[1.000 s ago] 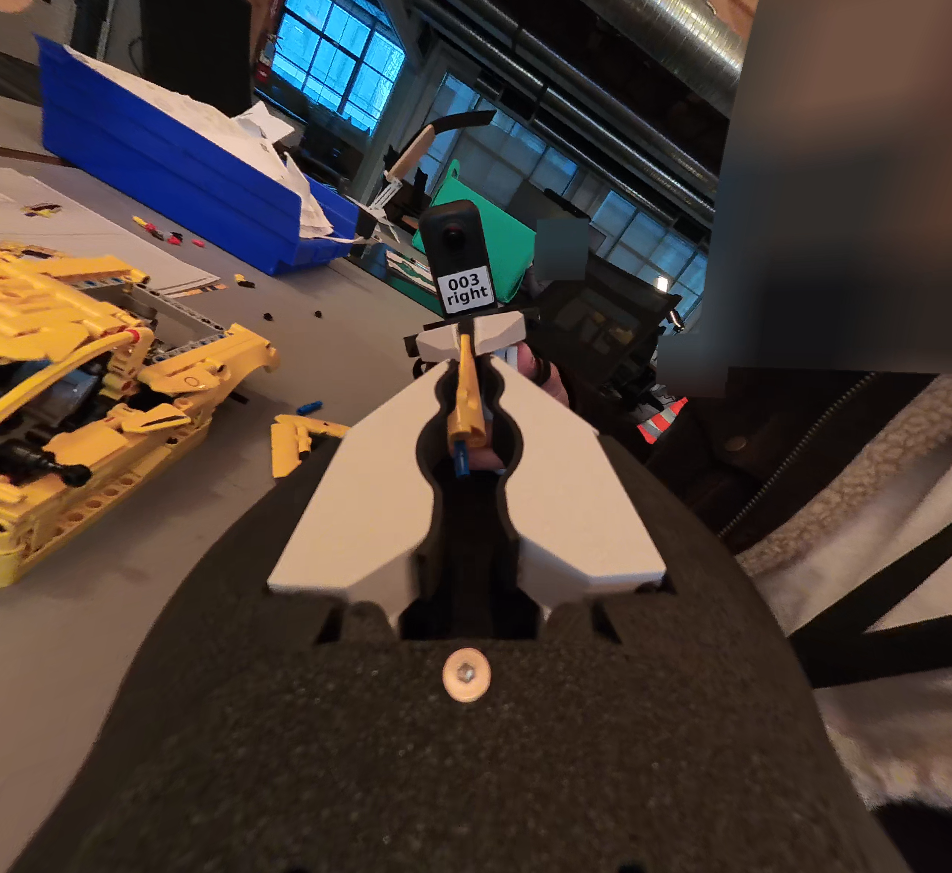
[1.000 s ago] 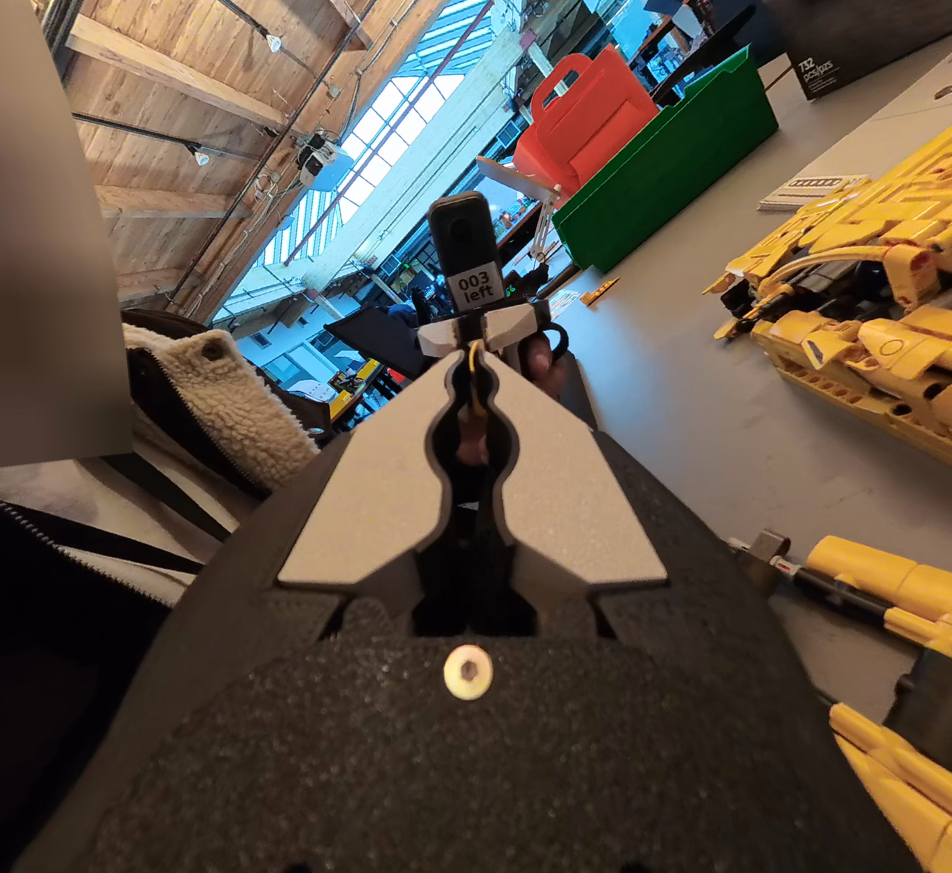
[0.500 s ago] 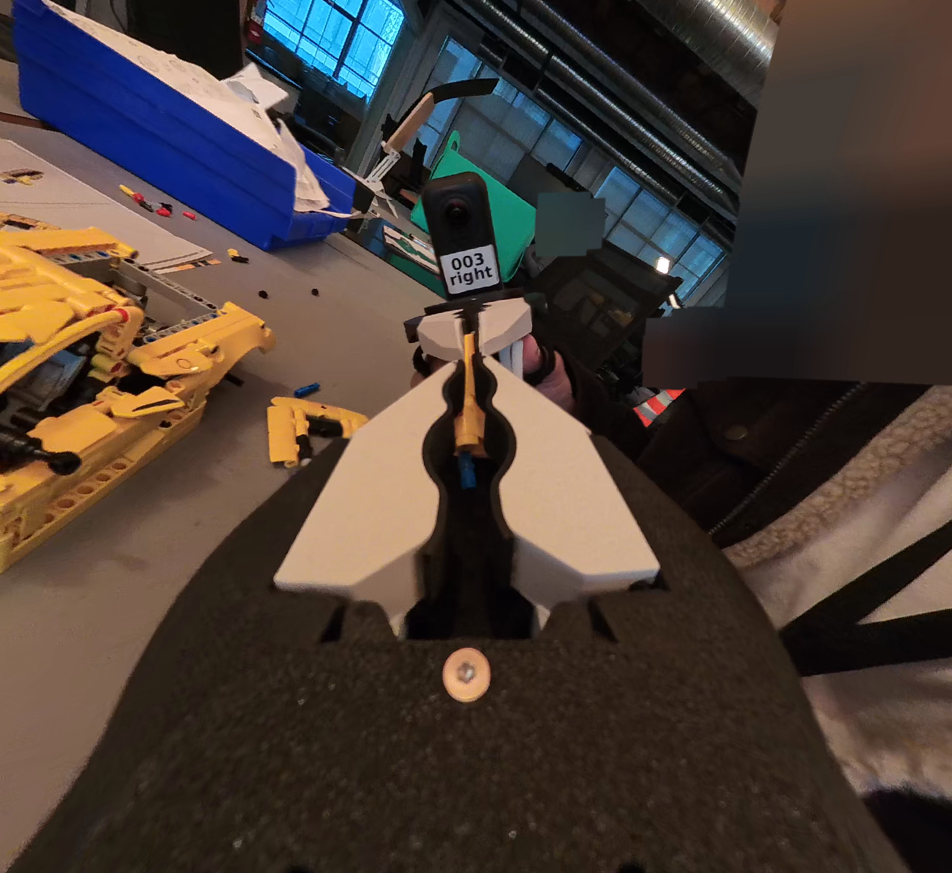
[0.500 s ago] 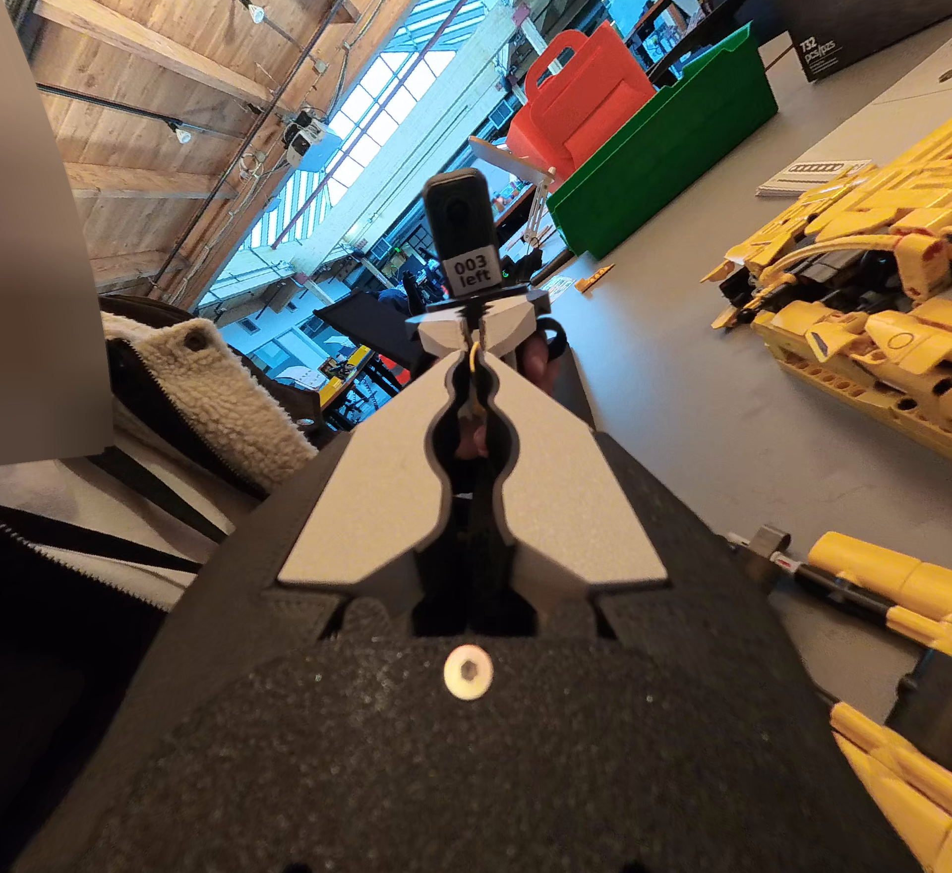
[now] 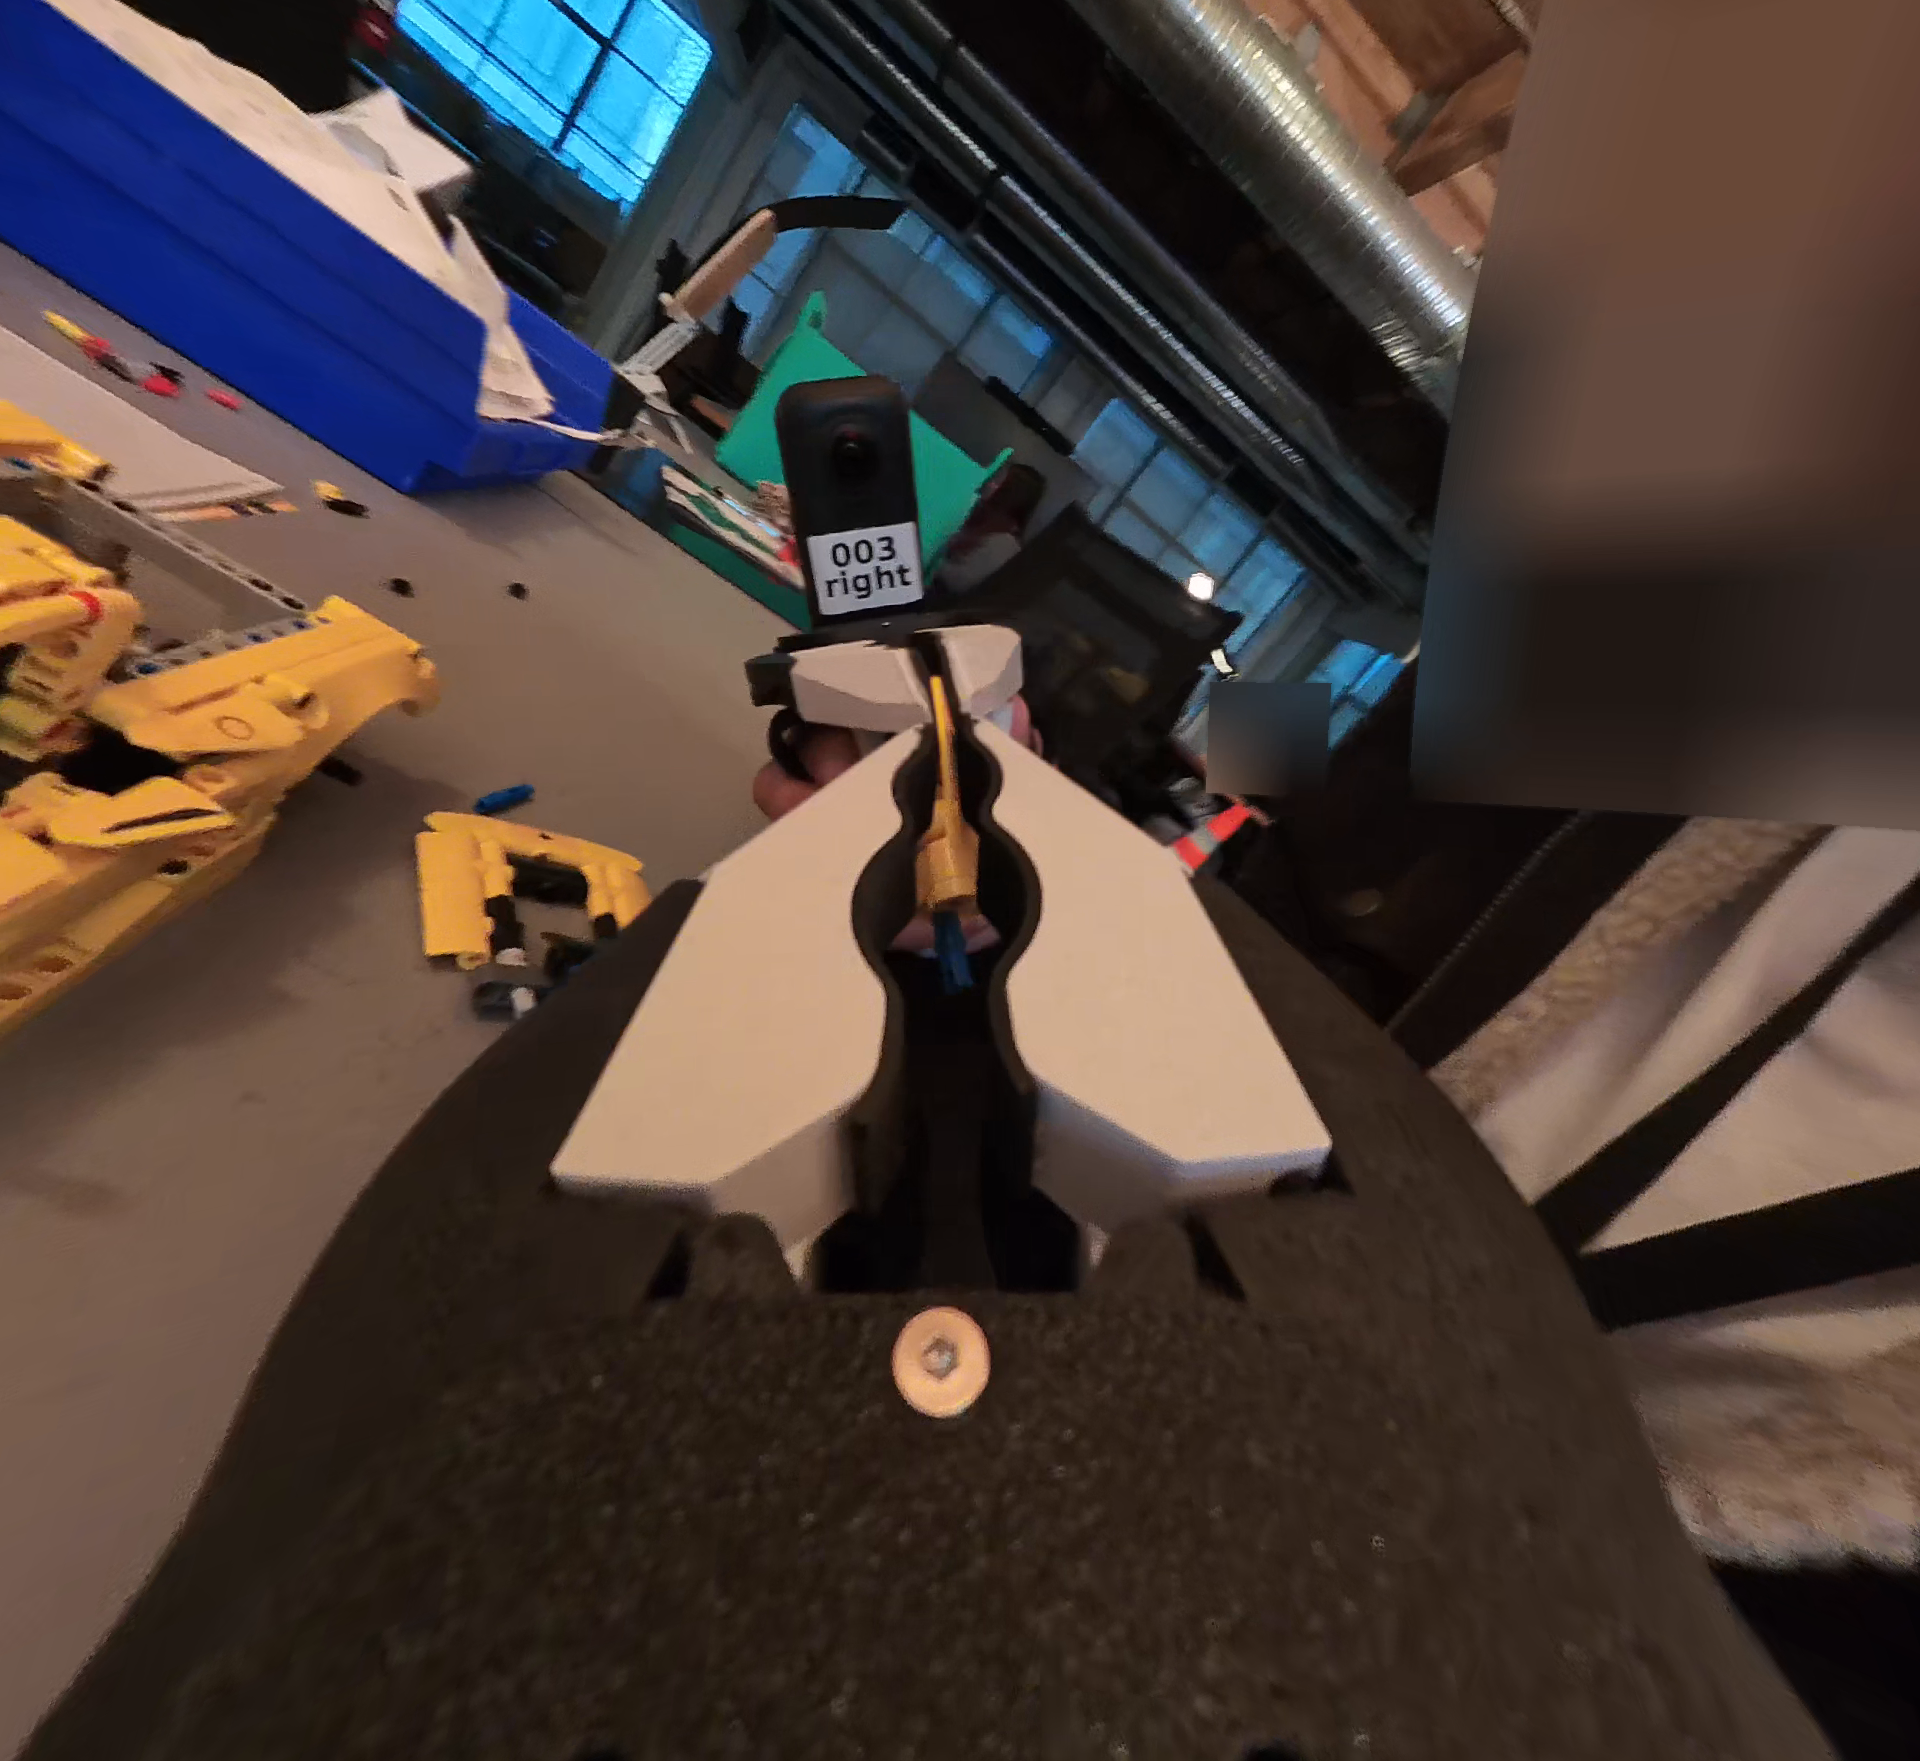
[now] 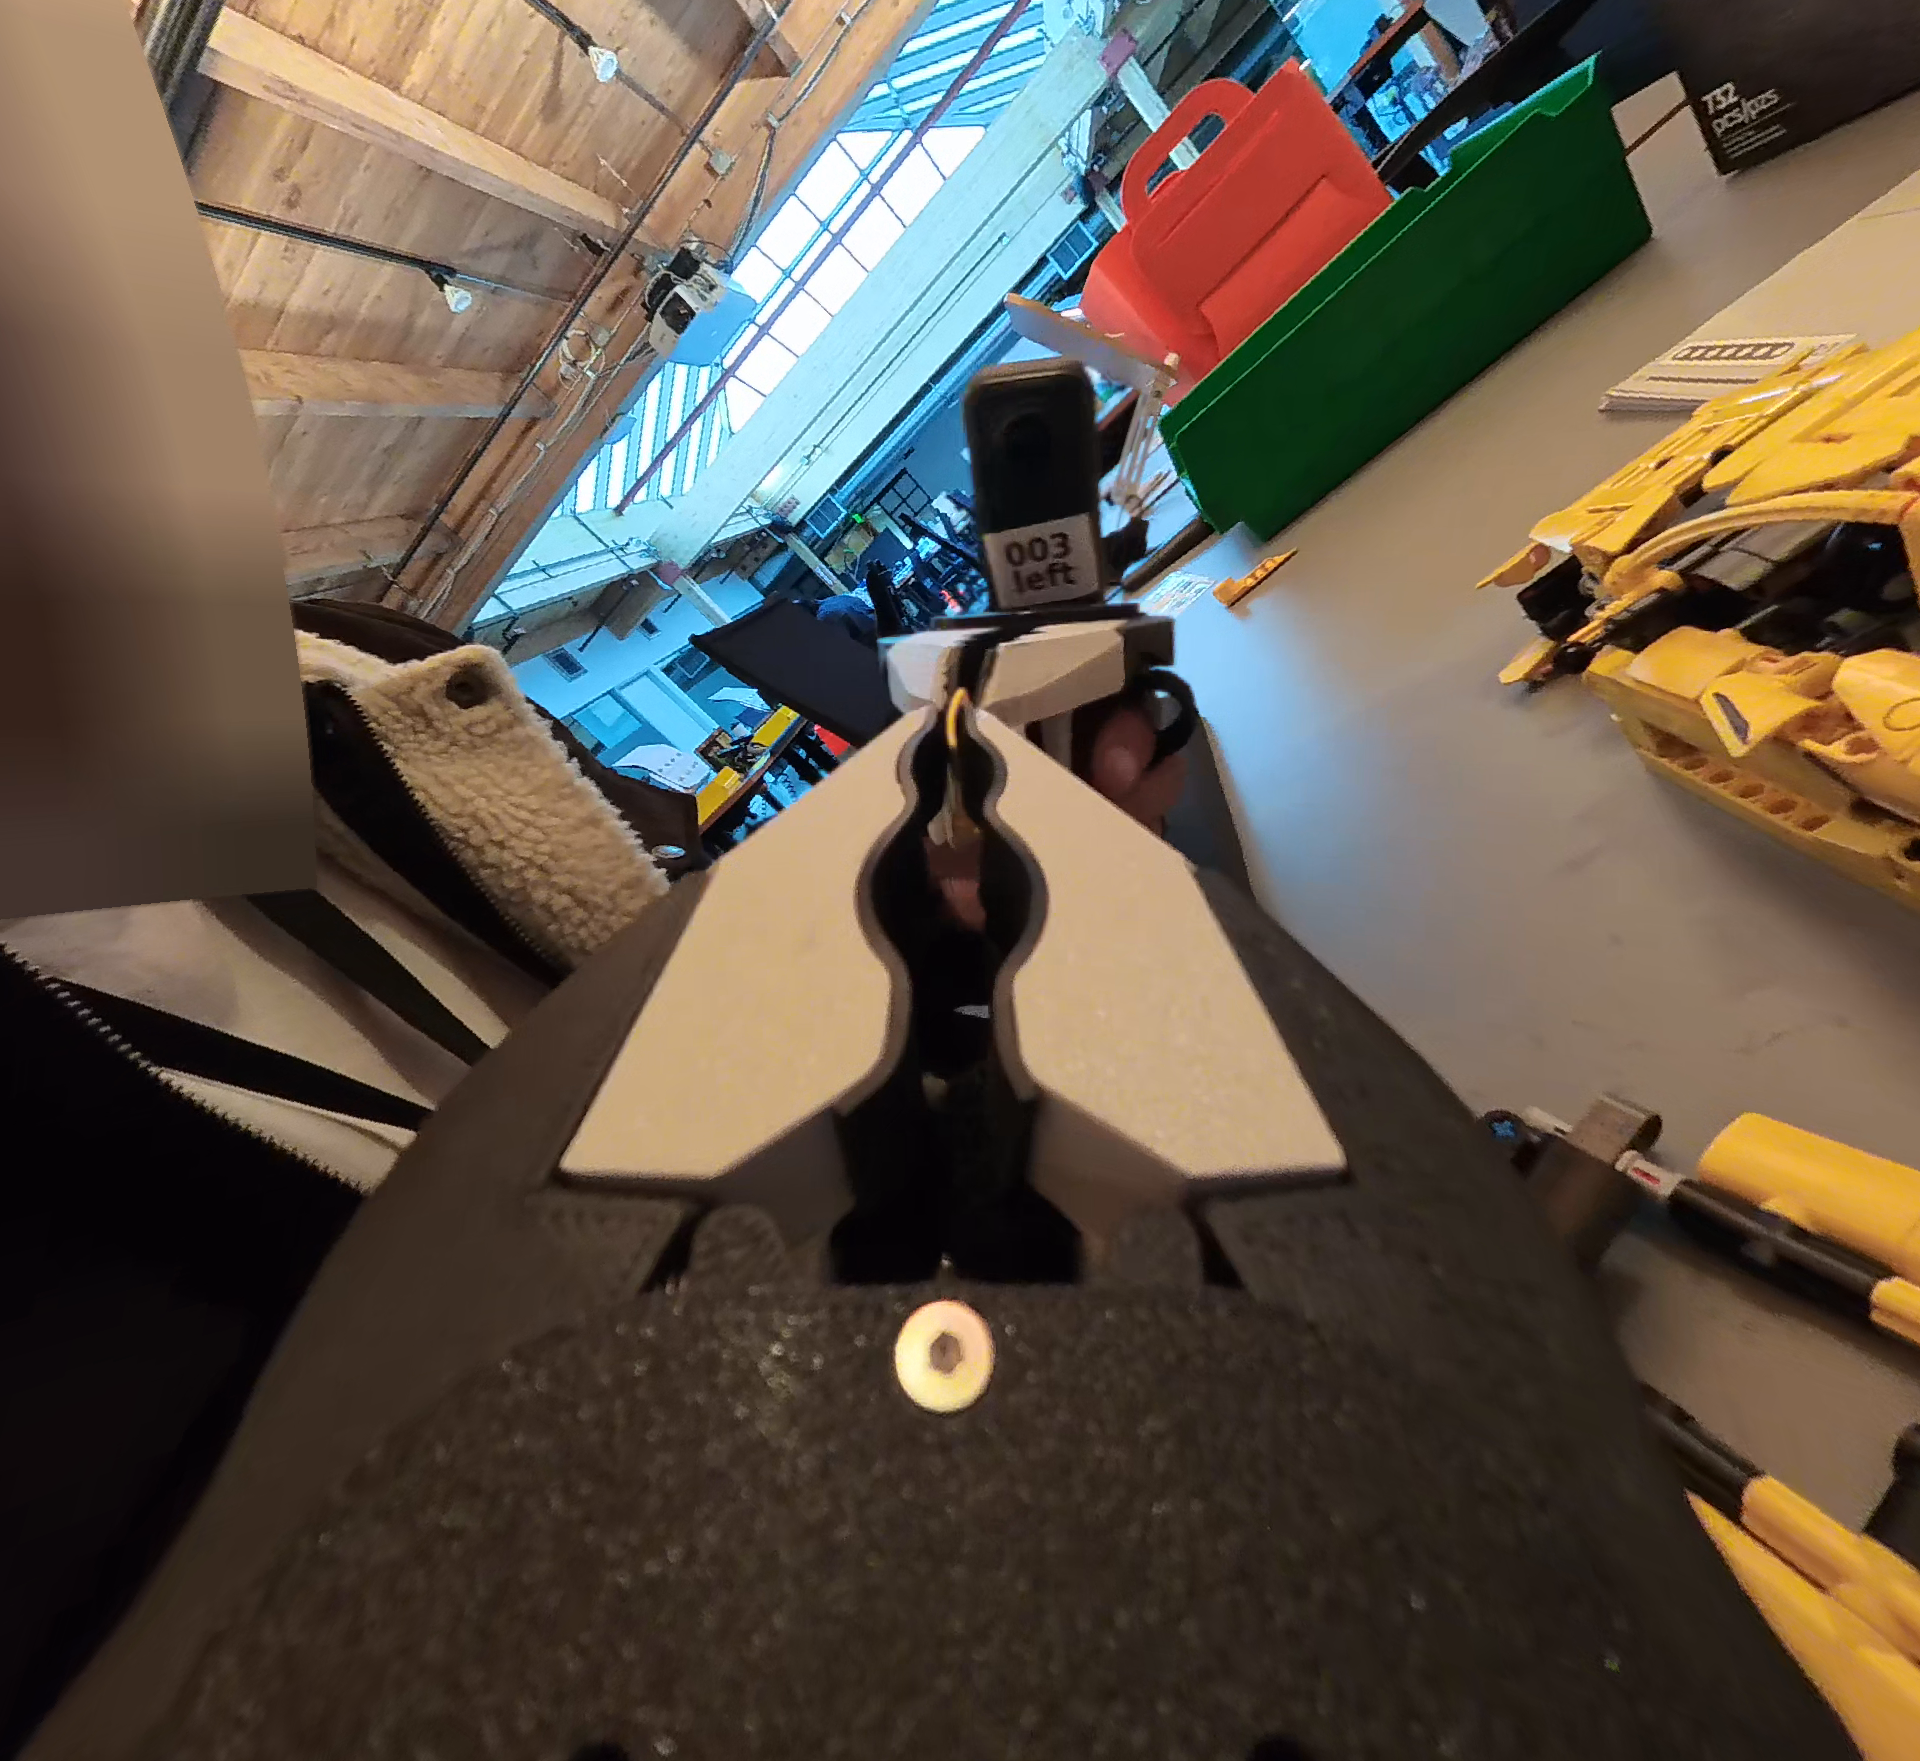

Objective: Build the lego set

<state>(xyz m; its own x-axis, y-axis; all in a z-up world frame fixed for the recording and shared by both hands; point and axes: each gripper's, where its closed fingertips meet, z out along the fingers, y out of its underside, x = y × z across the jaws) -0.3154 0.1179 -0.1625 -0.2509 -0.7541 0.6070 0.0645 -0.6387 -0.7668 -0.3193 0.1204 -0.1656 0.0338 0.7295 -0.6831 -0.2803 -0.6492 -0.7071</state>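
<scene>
The left gripper (image 5: 943, 755) and right gripper (image 6: 961, 724) meet tip to tip, raised above the counter (image 5: 582, 672). Both jaws are clenched on one thin yellow lego piece (image 5: 943, 849) with a blue pin. The yellow lego car (image 6: 1766, 672) lies on the counter, well apart.

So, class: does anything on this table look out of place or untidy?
Yes. Paper spills over the end of the blue bin, and small loose pieces lie scattered on the table beside the yellow model. Nothing looks damaged.
</scene>
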